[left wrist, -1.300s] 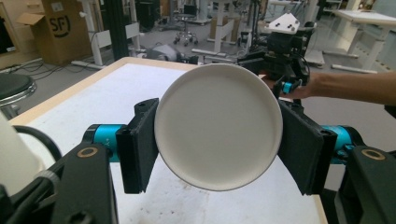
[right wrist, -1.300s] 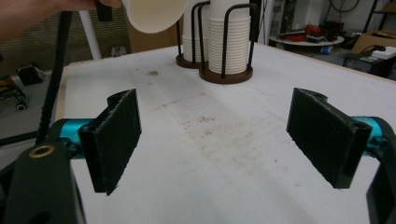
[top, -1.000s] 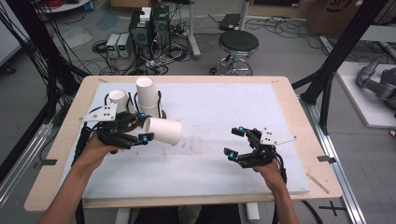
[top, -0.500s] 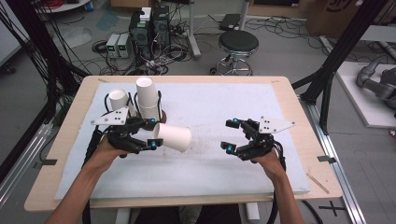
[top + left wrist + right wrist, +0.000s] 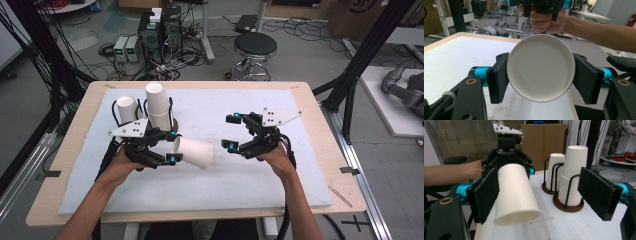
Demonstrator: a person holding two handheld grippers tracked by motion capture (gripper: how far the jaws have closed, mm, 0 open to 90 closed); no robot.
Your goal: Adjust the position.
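Note:
My left gripper (image 5: 172,148) is shut on a white paper cup (image 5: 194,152) and holds it on its side above the white mat, the far end pointing at my right gripper. In the left gripper view a round end of the cup (image 5: 541,67) sits between the two black jaws of the left gripper (image 5: 541,77). My right gripper (image 5: 231,132) stands open a short way to the cup's right, not touching it. The right gripper view shows the cup (image 5: 515,192) coming toward the open right gripper (image 5: 541,195), with the left gripper (image 5: 507,153) behind it.
Two wire holders with stacked white cups stand at the table's back left, a tall stack (image 5: 159,105) and a shorter one (image 5: 127,107); they also appear as the tall stack (image 5: 574,177) and short stack (image 5: 554,170). The white mat (image 5: 260,190) covers the wooden table (image 5: 330,195).
The left gripper carried the cup rightward toward the table's middle. The right gripper moved left and slightly back, so the gap between the cup and it has shrunk.

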